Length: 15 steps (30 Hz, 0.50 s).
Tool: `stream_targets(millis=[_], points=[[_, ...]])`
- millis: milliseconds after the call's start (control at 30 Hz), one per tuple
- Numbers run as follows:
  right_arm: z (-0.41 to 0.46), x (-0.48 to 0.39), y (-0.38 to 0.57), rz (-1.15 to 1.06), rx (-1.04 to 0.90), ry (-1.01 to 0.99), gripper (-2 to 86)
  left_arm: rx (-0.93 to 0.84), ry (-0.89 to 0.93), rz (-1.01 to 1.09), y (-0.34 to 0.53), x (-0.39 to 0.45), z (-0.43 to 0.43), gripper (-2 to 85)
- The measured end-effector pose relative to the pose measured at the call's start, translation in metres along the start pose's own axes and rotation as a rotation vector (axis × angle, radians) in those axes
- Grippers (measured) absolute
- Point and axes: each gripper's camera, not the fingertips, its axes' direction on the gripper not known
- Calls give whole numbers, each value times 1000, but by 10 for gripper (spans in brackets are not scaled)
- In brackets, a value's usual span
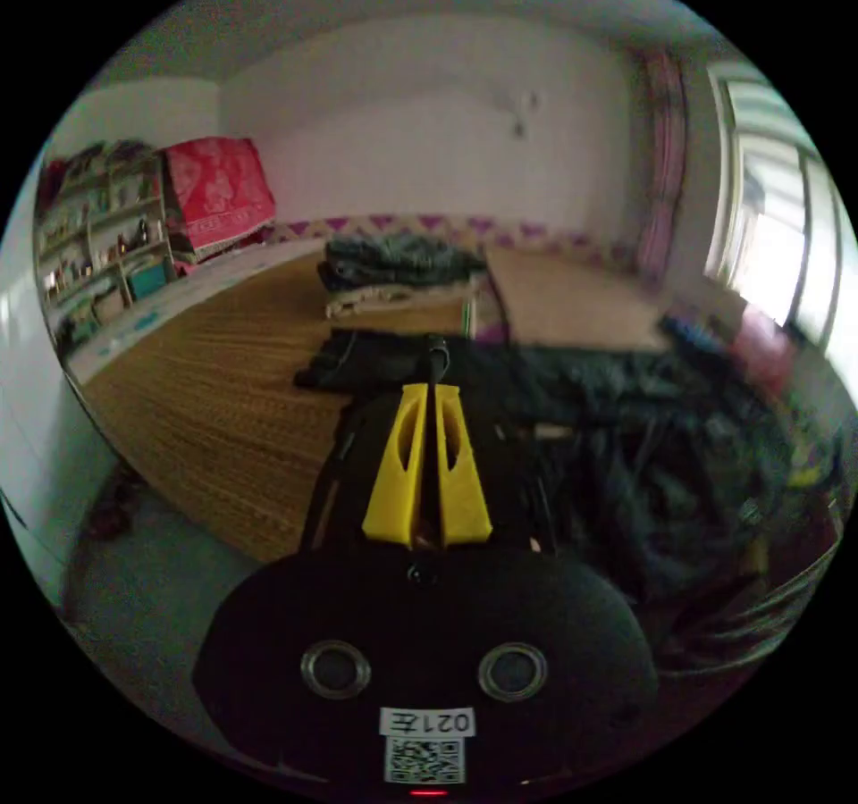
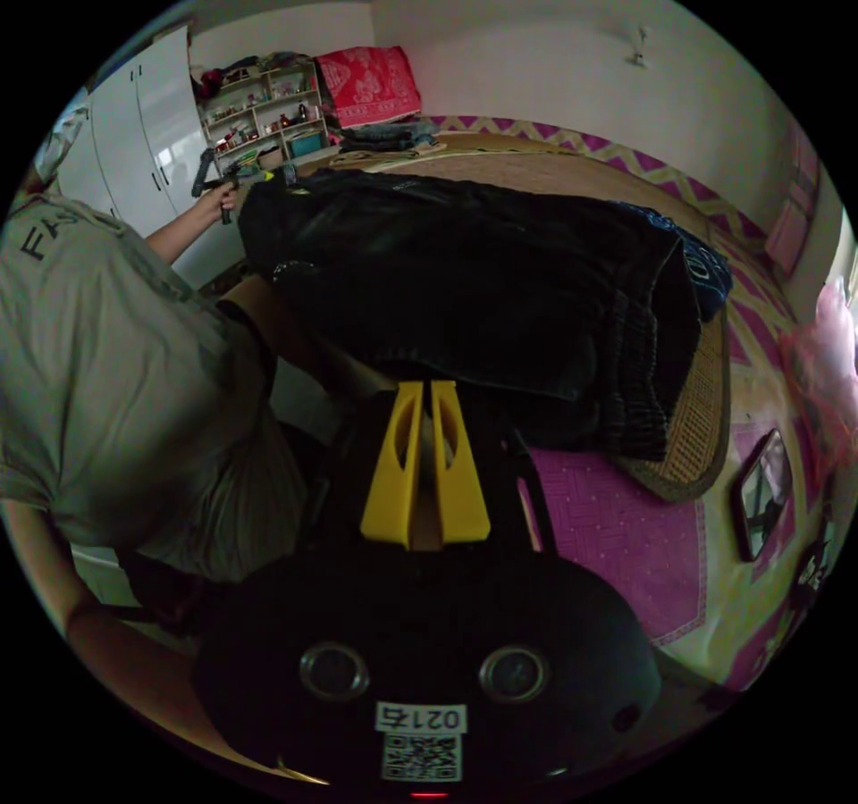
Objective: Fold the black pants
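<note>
The black pants [image 2: 465,286] hang stretched over the bed between both grippers, the waistband end drooping at the right. In the right gripper view my right gripper [image 2: 427,386] has its yellow jaws pressed together on the pants' near edge. The left gripper [image 2: 214,180] shows at the far end, in the person's hand, at the pants' other edge. In the left gripper view the left gripper [image 1: 434,386] is shut on a black fold of the pants [image 1: 572,375], which run off to the right.
A woven mat [image 1: 214,393] covers the bed, with a stack of folded clothes [image 1: 393,272] at its far side. Shelves [image 1: 98,241], a red cloth [image 1: 219,188] and a window [image 1: 769,232] line the room. A person's grey shirt [image 2: 116,375] is close at left; a purple mat [image 2: 617,545] lies below.
</note>
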Motion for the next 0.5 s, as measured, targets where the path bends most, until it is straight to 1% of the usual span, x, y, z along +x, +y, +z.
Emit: stream_targets(millis=[33,100,167,233,267,300,367,500], points=[[-5,1,0,7,4,-2,-7,94,111,-90,-7,-32,-22,-7],[-11,3,2,18,15,-3,-7,128,184,-191,-7,-74,-38,-8],[-18,5,3,29,30,-10,-7,57,154,-297,6,-109,-37,-9],[-25,9,4,38,50,-26,-7,-83,189,-488,34,-156,-25,-9],[-27,10,3,40,51,-25,-7,-92,219,-530,40,-165,-25,-9],[-31,12,3,43,53,-28,-6,-20,306,-602,47,-181,-34,-9],[-37,16,1,49,49,-32,-6,-14,322,-652,46,-192,-42,-9],[-52,24,-2,49,37,-24,-3,-15,286,-648,32,-203,-57,-9]])
